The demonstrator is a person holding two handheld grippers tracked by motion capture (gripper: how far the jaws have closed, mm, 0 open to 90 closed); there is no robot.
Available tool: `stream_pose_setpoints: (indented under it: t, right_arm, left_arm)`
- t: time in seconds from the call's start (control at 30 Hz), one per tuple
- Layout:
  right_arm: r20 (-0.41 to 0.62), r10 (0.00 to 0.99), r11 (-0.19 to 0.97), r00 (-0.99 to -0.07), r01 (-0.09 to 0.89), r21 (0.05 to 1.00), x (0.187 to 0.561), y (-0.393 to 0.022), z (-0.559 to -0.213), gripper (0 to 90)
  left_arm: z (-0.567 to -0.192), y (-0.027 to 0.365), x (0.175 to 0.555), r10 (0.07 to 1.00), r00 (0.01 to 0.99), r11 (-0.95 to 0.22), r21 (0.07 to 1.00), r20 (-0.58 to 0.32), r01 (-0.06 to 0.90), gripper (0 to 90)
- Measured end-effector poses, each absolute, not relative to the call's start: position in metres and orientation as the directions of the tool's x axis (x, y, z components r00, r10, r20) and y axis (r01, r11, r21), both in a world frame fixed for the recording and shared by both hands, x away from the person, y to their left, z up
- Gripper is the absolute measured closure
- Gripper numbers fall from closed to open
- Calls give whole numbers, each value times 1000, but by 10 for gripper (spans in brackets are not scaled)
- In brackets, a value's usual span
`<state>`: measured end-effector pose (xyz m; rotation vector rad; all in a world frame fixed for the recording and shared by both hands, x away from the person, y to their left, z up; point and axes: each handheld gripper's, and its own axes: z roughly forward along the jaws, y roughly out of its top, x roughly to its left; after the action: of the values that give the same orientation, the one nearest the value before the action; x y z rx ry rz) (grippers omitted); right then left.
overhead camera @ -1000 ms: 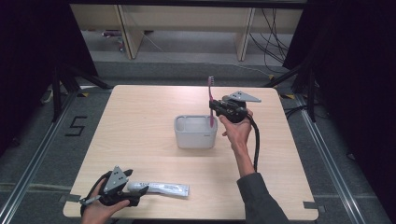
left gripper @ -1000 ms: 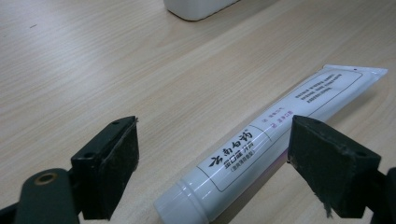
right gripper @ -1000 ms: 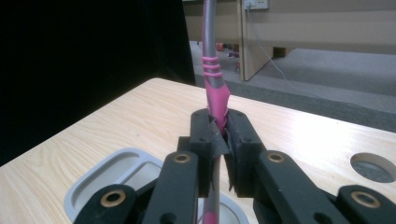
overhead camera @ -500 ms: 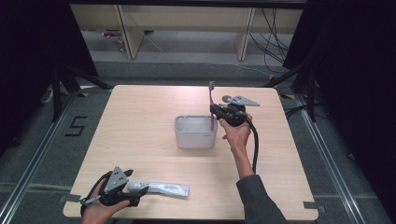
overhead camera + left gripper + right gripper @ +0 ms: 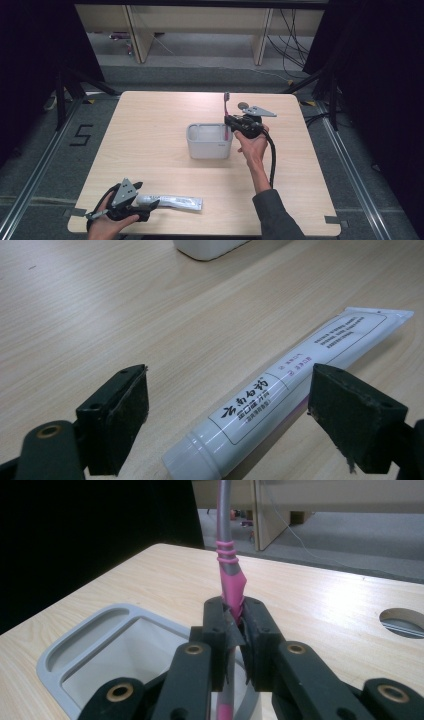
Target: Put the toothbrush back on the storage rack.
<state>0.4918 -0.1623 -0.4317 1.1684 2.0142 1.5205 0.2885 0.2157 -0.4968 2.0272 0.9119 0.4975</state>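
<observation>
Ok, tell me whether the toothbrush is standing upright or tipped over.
Upright. The toothbrush stands vertical, clamped in the right tool, its lower end over the grey holder, head pointing up.

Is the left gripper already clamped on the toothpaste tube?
No: in the left gripper view the left gripper stands open, its pads clear of the toothpaste tube lying on the table between them.

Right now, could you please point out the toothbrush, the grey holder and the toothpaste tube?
toothbrush (image 5: 231, 582): right gripper view, pink handle.
grey holder (image 5: 209, 149): high view, front wall.
toothpaste tube (image 5: 280, 390): left gripper view, printed body.
</observation>
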Motion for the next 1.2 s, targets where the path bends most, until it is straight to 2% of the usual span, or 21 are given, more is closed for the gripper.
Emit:
stream_pose_setpoints:
  t: [0.03, 0.17, 0.23, 0.27, 0.43, 0.6, 0.7, 0.73, 0.83, 0.9, 1.2]
  right_arm:
    - [215, 779, 60, -588, 413, 909, 491, -162, -432, 818]
    - [191, 787, 85, -587, 409, 909, 490, -164, -436, 814]
    - [223, 785, 61, -578, 430, 901, 489, -163, -437, 813]
    - [181, 785, 89, -592, 397, 913, 491, -165, -438, 812]
    - [205, 774, 78, -599, 412, 908, 489, -165, -438, 799]
    - [182, 774, 98, -606, 399, 912, 487, -166, -437, 766]
    - [179, 778, 105, -603, 406, 908, 483, -167, -435, 714]
    - [150, 791, 121, -593, 393, 912, 480, -169, -433, 600]
    - [164, 792, 105, -588, 396, 912, 475, -171, -430, 531]
    - [156, 788, 125, -596, 403, 906, 469, -175, -426, 435]
    - [134, 781, 141, -610, 380, 914, 449, -190, -416, 393]
  left_arm:
    - [-497, 216, 288, 755, 656, -387, 820, 19, 422, 160]
    - [-497, 216, 288, 753, 658, -387, 820, 17, 422, 160]
    - [-496, 216, 288, 755, 656, -389, 818, 20, 423, 160]
    - [-496, 216, 288, 753, 657, -392, 818, 23, 420, 160]
    - [-496, 216, 288, 751, 659, -394, 818, 25, 419, 160]
    - [-496, 216, 288, 750, 661, -393, 819, 23, 418, 160]
    - [-496, 216, 288, 754, 656, -392, 817, 22, 422, 160]
    - [-496, 216, 288, 750, 661, -393, 819, 23, 418, 160]
    - [-497, 215, 288, 753, 658, -391, 817, 20, 423, 160]
    - [-497, 215, 288, 754, 657, -390, 818, 20, 424, 160]
    - [-497, 215, 289, 756, 654, -385, 819, 16, 425, 160]
